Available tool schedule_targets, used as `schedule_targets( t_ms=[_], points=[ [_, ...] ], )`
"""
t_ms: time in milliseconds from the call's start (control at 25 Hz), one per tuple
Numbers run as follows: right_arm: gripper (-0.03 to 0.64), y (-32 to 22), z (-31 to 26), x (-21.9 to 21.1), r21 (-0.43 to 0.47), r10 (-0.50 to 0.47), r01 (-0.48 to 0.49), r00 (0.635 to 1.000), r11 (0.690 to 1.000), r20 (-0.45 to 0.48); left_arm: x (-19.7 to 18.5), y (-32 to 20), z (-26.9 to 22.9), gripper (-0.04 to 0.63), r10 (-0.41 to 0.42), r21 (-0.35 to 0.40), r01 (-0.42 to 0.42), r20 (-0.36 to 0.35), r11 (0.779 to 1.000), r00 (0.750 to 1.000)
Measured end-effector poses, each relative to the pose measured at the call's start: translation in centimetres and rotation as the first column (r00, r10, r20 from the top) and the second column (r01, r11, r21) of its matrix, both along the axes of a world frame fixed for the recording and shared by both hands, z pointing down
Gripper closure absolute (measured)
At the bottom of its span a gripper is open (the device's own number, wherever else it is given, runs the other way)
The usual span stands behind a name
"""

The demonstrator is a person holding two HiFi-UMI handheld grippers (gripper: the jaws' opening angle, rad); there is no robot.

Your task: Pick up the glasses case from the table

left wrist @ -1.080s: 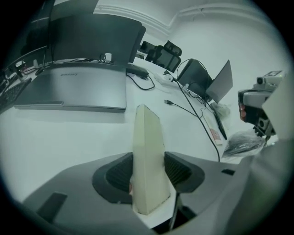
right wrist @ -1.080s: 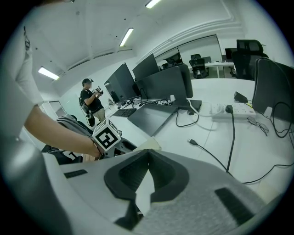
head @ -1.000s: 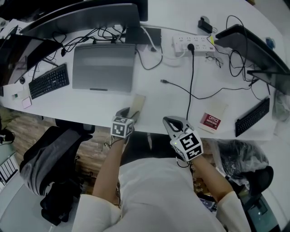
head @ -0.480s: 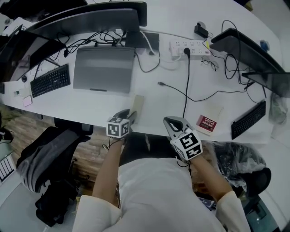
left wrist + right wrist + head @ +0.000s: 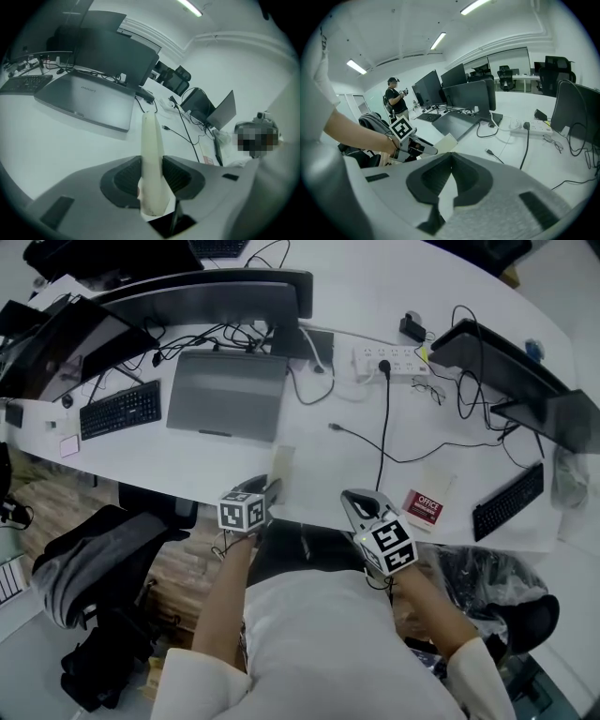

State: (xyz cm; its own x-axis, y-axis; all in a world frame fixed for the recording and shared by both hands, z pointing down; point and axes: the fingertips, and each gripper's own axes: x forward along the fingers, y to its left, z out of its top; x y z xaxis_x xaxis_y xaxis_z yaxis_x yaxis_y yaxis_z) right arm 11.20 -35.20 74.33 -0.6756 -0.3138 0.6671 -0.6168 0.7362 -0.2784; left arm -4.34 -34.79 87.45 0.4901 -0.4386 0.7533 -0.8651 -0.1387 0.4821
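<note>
L gripper (image 5: 272,486), jaws just closed in, clamped glasses case (image 5: 151,140) by its near end, rest poking to 12 o'clock over table (image 5: 328,465). Such an end-only grip risked the case pivoting or slipping. R gripper (image 5: 349,495) at 3 o'clock was closed, empty.

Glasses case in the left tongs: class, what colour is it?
Plain cream; the glasses case shows best in the left gripper view.

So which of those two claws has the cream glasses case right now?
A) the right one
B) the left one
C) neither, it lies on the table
B: the left gripper's jaws have just been closing and its pads press on the glasses case; the right gripper is shut, empty.
</note>
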Motion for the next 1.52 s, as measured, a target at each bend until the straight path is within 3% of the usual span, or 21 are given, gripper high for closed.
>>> schedule_targets(
  t_ms=[160,520,960,1360,1520],
  points=[
    [0.618,0.6,-1.1,0.3,0.017,0.005,-0.005,1.0,1.0,0.005,-0.9,0.3,-3.0,0.456,-0.052,0.036,0.052,-0.009,0.998,0.999],
    [0.618,1.6,-3.8,0.0,0.067,0.033,-0.034,0.999,0.997,0.016,-2.0,1.8,-8.6,0.456,-0.077,0.116,0.084,-0.069,0.99,0.995],
    [0.618,4.4,-6.5,-2.0,0.118,0.094,-0.092,0.995,0.989,-0.015,-6.2,4.3,-14.6,0.456,-0.104,0.202,0.141,-0.182,0.969,0.978],
    [0.618,5.9,-11.6,-4.1,0.192,0.176,-0.176,0.984,0.966,0.018,-11.1,5.6,-21.5,0.456,-0.038,0.301,0.086,-0.162,0.95,0.986],
    [0.618,6.2,-13.9,-4.1,0.251,0.199,-0.197,0.98,0.948,0.019,-12.6,5.5,-24.4,0.456,-0.019,0.362,0.077,-0.159,0.929,0.987]
  ],
)
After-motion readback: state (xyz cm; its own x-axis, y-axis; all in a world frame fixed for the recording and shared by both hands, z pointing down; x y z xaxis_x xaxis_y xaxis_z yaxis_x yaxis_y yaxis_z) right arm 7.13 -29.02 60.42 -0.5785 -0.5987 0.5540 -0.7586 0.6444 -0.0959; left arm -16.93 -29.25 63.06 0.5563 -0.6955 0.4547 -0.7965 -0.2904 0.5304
